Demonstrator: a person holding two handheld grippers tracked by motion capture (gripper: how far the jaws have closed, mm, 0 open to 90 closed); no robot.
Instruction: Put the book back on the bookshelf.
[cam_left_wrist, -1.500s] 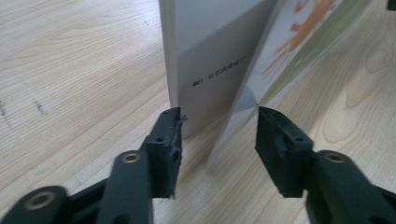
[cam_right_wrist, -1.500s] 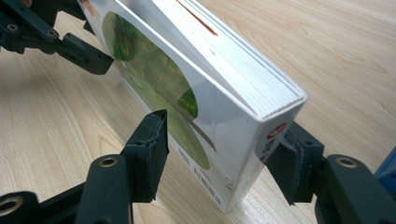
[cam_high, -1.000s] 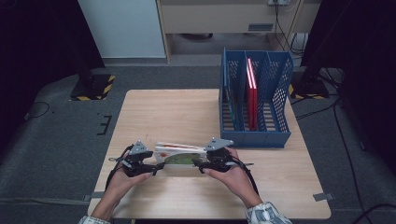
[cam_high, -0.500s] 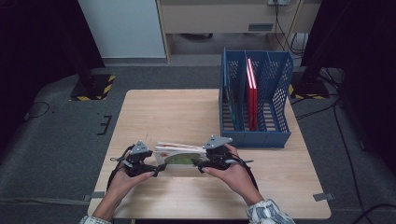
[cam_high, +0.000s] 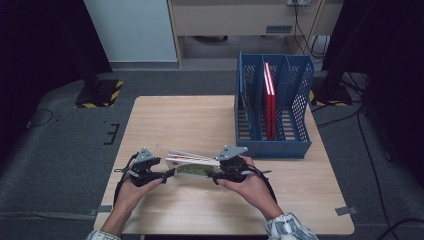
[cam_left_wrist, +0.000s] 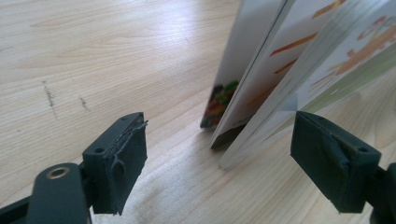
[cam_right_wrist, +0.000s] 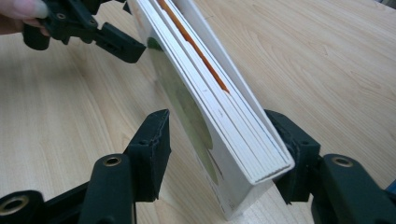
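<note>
High view: the book (cam_high: 192, 164) is stood on edge at the table's (cam_high: 200, 120) 6 o'clock, long axis 9-to-3, bracketed by released left gripper (cam_high: 170, 174) and right gripper (cam_high: 214, 176).

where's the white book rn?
High view: the white book is at the table's near edge, between the left gripper and right gripper, just short of the blue file rack.
</note>
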